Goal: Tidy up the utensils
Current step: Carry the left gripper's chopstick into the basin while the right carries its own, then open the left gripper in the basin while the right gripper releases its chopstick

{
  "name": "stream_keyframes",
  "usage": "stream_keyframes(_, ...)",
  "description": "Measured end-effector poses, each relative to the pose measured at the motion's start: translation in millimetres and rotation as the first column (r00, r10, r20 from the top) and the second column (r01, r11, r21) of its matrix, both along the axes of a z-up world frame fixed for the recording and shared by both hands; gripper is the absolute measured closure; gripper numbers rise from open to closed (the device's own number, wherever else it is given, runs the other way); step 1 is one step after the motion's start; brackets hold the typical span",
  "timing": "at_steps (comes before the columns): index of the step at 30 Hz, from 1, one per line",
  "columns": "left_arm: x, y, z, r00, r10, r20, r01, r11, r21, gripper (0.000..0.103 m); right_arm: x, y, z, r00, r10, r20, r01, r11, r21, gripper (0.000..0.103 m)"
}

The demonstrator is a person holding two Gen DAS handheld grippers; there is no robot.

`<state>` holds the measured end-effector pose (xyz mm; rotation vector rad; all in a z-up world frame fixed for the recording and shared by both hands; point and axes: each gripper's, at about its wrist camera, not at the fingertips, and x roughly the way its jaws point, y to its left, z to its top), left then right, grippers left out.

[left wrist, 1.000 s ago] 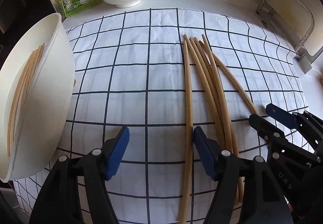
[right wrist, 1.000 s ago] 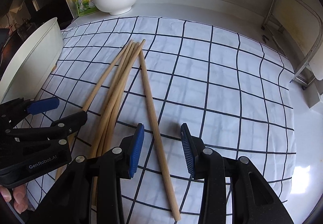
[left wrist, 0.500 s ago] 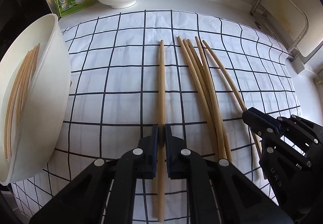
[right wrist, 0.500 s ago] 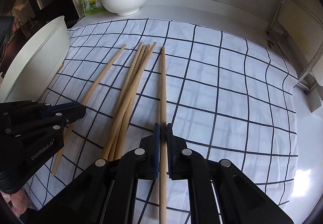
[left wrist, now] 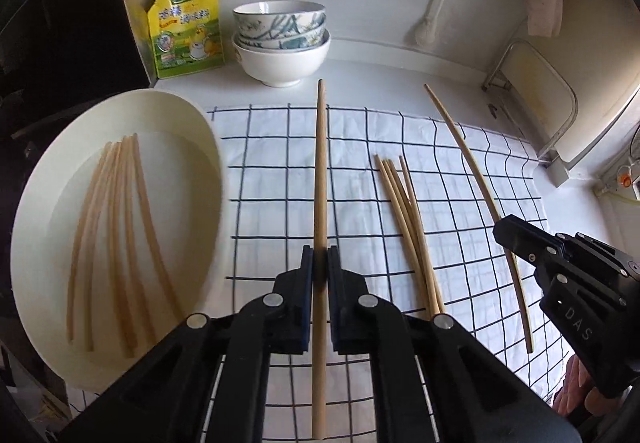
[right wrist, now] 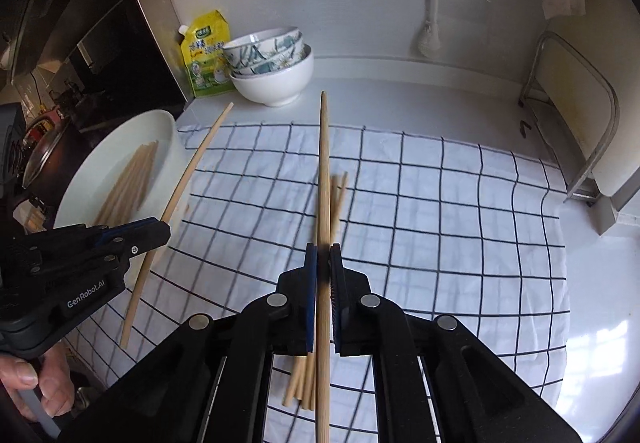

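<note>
In the left wrist view, a white oval tray [left wrist: 36, 211] fills the left side of the frame and holds a loose fan of pale chopsticks [left wrist: 116, 235] lying lengthwise in it. At upper centre a stack of bowls [left wrist: 282, 39] sits on the counter beside a yellow pouch [left wrist: 184, 27]. The left gripper [left wrist: 320, 263] is clamped on one chopstick [left wrist: 320, 171], whose long axis runs straight up the frame, tip toward the bowls. Right of it, a small bundle of chopsticks [left wrist: 408, 227] lies on the checked cloth [left wrist: 272, 171], angled up-left. At the right edge the right gripper [left wrist: 504, 231] pinches another chopstick [left wrist: 472, 171] that slants to the upper left. In the right wrist view, the tray [right wrist: 168, 147] with its chopsticks [right wrist: 132, 179] sits at middle left. The right gripper [right wrist: 323, 259] is closed on its chopstick [right wrist: 324, 183], pointing straight up the frame above the bundle [right wrist: 338, 195] on the cloth [right wrist: 440, 211]. At lower left the left gripper [right wrist: 162, 231] grips its chopstick [right wrist: 192, 167], tilted up-right.
</note>
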<state>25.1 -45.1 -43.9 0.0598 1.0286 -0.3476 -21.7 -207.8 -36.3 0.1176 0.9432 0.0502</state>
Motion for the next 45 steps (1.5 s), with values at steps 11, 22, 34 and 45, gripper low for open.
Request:
stream_keyframes(11, 24, 127, 23, 0.985, 0.164, 0.044, -0.164, 0.986, 0.006, 0.095, 58, 125, 23, 0.978, 0.201, 0.048, -0.203, 0.978, 0.044, 0.097)
stream_keyframes(22, 61, 197, -12, 0.975, 0.222, -0.023, -0.221, 0.974, 0.039, 0.095, 117, 232, -20, 0.945, 0.317, -0.082, -0.31, 0.947, 0.08, 0.097)
stream_keyframes(34, 70, 210, -43, 0.969, 0.217, -0.118, -0.214, 0.976, 0.044, 0.095, 129, 233, -54, 0.95, 0.254, -0.18, -0.242, 0.966, 0.09, 0.096)
stream_keyframes(45, 63, 222, -27, 0.962, 0.262, -0.083, -0.261, 0.965, 0.027, 0.045, 114, 216, -37, 0.971, 0.203, -0.129, -0.194, 0.978, 0.076, 0.087)
